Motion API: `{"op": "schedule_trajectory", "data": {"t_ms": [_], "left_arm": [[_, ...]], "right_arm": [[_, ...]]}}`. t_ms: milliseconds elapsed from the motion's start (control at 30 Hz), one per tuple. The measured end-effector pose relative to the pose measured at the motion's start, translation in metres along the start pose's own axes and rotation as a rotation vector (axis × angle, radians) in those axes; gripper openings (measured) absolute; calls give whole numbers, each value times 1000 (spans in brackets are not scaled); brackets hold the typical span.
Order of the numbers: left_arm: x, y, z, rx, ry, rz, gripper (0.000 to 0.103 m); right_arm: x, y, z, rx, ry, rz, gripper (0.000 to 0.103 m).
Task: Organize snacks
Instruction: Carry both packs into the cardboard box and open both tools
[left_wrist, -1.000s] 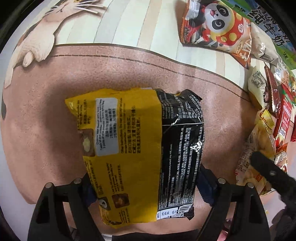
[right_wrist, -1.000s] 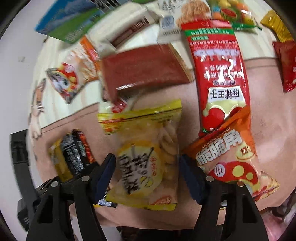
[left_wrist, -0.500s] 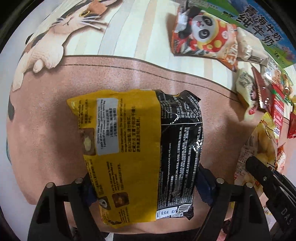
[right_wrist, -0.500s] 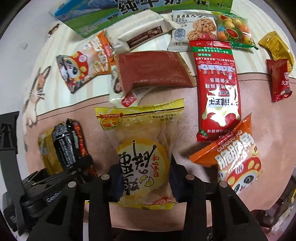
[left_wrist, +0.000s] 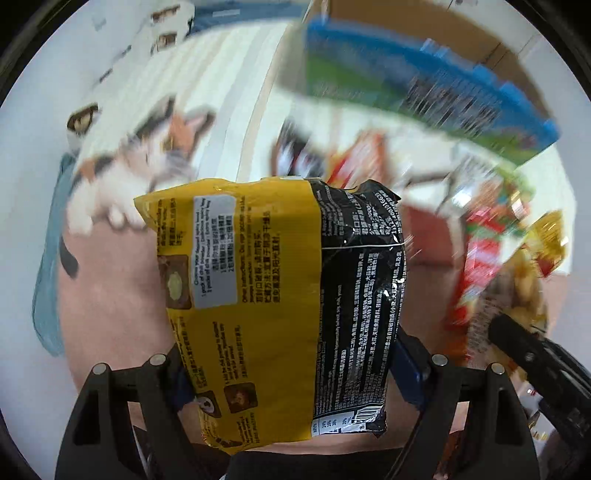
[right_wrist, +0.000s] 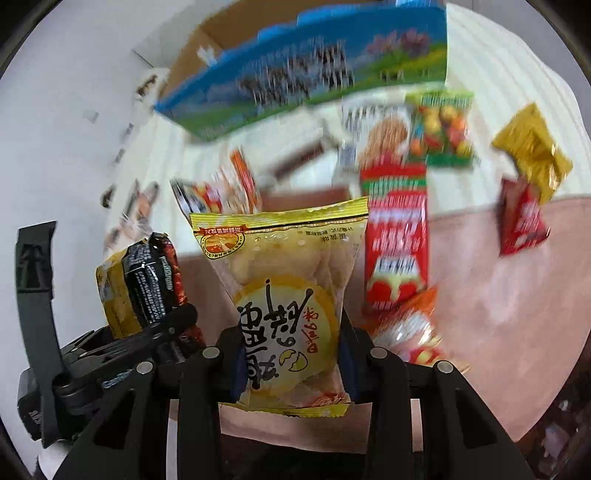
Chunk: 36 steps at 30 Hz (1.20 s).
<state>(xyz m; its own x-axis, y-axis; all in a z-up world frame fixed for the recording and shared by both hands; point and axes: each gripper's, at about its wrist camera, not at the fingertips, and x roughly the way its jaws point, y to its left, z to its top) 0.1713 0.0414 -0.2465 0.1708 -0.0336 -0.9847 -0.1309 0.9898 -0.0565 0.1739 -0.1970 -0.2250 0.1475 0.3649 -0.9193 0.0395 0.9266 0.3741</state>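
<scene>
A cream striped mat (right_wrist: 491, 74) with cartoon cats and a wide pinkish patch lay under a scatter of snack packets, all smeared by motion blur. Behind them stood a blue-and-green carton (right_wrist: 314, 74) with a meadow scene; its lettering could not be read here, though half a second earlier it showed large Chinese characters.

Your left gripper (left_wrist: 291, 373) held the yellow-and-black packet (left_wrist: 273, 306) by its lower end, fingers (left_wrist: 406, 362) set wide against both sides. The back panel carried a grey sticker and dense Chinese and English print, too small to read. The packet hid much of the mat behind it, and its bottom edge ran down to the frame's lower rim.

Your right gripper (right_wrist: 291, 365) was clamped narrow on the clear yellow packet (right_wrist: 284, 295), squeezing its waist. The round yellow label bore bold black Chinese characters, seen upside down, beside a cracked-egg drawing. A long red packet (right_wrist: 395, 243), a gold packet (right_wrist: 532, 155), a small red packet (right_wrist: 521, 221) and a green fruit-print packet (right_wrist: 443, 125) lay beyond, their print blurred.

A second earlier both packets lay on the pink patch and your right fingers stood open around theirs. Since then those fingers had closed, both packets had come up off the mat, and the carton and far packets had swung into view.
</scene>
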Motion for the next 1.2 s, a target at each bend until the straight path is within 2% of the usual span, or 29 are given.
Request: {"op": "schedule_trajectory", "data": {"t_ms": [133, 267, 467, 633, 733, 867, 1033, 1200], "left_arm": [[-48, -22, 25, -14, -63, -36, 83], [-83, -45, 71, -23, -95, -85, 83], [-90, -68, 156, -27, -115, -130, 84], [-71, -87, 231, 8, -87, -127, 84], [-48, -96, 279, 34, -40, -121, 84], [-11, -107, 328, 59, 38, -130, 84], [30, -127, 366, 124, 100, -107, 84], [63, -146, 381, 181, 161, -107, 84]], "right_arm": [[-43, -20, 33, -20, -32, 65, 41], [-84, -28, 73, -60, -90, 112, 41], [-117, -32, 147, -73, -163, 129, 41], [-99, -24, 221, -58, -186, 74, 41], [-80, -20, 260, -49, -182, 34, 41], [-54, -17, 308, -43, -195, -35, 41], [-9, -17, 344, -49, -157, -99, 41], [31, -28, 372, -35, -105, -138, 41]]}}
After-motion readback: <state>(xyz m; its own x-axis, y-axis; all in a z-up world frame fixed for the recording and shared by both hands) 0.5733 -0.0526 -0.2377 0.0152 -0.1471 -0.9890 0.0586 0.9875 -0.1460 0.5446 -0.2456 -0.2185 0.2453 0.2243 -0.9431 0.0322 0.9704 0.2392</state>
